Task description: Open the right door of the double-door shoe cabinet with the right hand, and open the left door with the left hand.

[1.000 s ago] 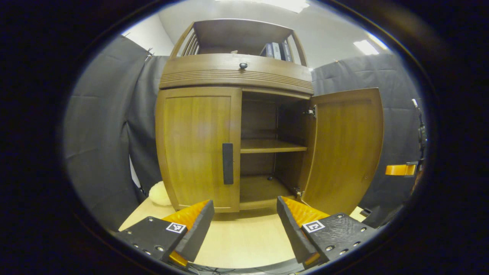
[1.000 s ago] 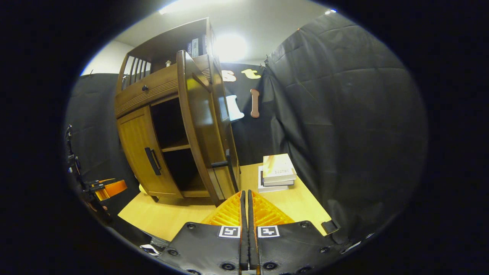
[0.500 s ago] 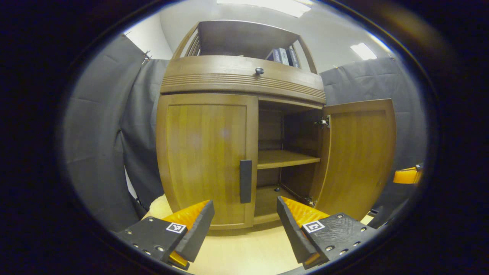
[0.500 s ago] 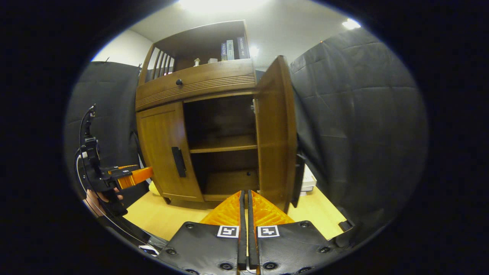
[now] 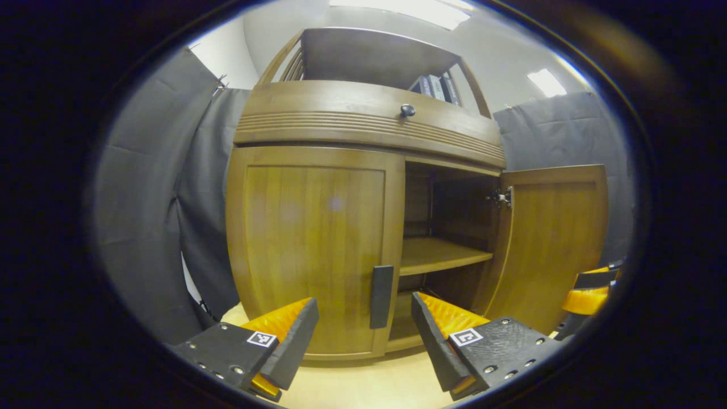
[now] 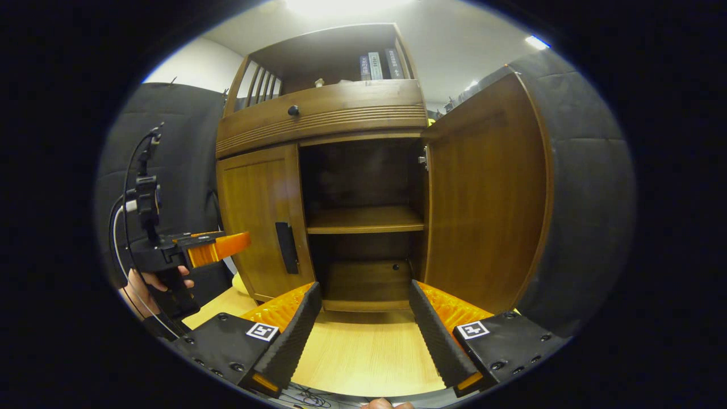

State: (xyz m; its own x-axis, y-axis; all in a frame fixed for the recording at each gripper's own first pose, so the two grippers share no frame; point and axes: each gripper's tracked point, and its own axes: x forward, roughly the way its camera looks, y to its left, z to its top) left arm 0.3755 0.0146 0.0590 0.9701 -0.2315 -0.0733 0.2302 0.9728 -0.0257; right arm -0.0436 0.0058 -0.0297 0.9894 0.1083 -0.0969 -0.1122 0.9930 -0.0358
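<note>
Left gripper view: the left gripper [image 5: 363,335], jaws spread and empty, faces the closed left door [image 5: 309,250]; its upright handle [image 5: 381,296] stands just ahead, slightly right of centre.

Right gripper view: the right gripper [image 6: 363,335] is released, clear of the swung-out right door [image 6: 488,193]. The left gripper [image 6: 218,247] lies nearer the handle [image 6: 287,247].

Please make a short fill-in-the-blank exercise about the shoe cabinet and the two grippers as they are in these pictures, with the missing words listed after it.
1. The right door of the shoe cabinet stands ____.
2. The left door is ____, its handle untouched.
3. The left gripper faces that handle with its jaws ____.
4. The right gripper holds ____ between its fingers.

Missing words: open; closed; open; nothing
</note>
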